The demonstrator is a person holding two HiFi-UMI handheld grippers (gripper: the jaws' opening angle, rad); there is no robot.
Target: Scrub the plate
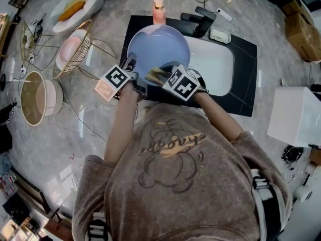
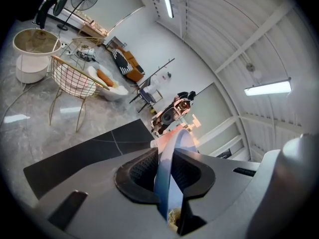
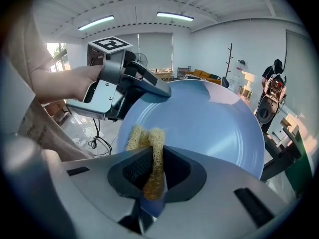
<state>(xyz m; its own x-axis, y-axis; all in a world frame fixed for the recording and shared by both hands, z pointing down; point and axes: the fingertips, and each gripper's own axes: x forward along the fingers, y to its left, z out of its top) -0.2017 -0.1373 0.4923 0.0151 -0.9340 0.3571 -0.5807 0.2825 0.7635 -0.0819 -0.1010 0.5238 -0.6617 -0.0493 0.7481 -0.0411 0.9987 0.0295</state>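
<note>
A light blue plate (image 1: 158, 48) is held tilted over the black counter beside the sink. My left gripper (image 1: 131, 68) is shut on its lower left rim; in the left gripper view the rim (image 2: 168, 158) runs edge-on between the pads. My right gripper (image 1: 163, 76) is shut on a yellow mesh scrub pad (image 1: 155, 75), which rests against the plate's near edge. In the right gripper view the scrub pad (image 3: 149, 156) sticks up from the jaws against the plate's face (image 3: 214, 128), and the left gripper (image 3: 119, 91) clamps the rim at upper left.
A white sink basin (image 1: 216, 64) lies right of the plate, with a black faucet (image 1: 200, 20), a soap dish (image 1: 219, 35) and a pink pump bottle (image 1: 159, 10) behind. A wire rack (image 1: 75, 49) with a pink plate, a white bowl (image 1: 75, 6) and a round bin (image 1: 36, 98) stand left.
</note>
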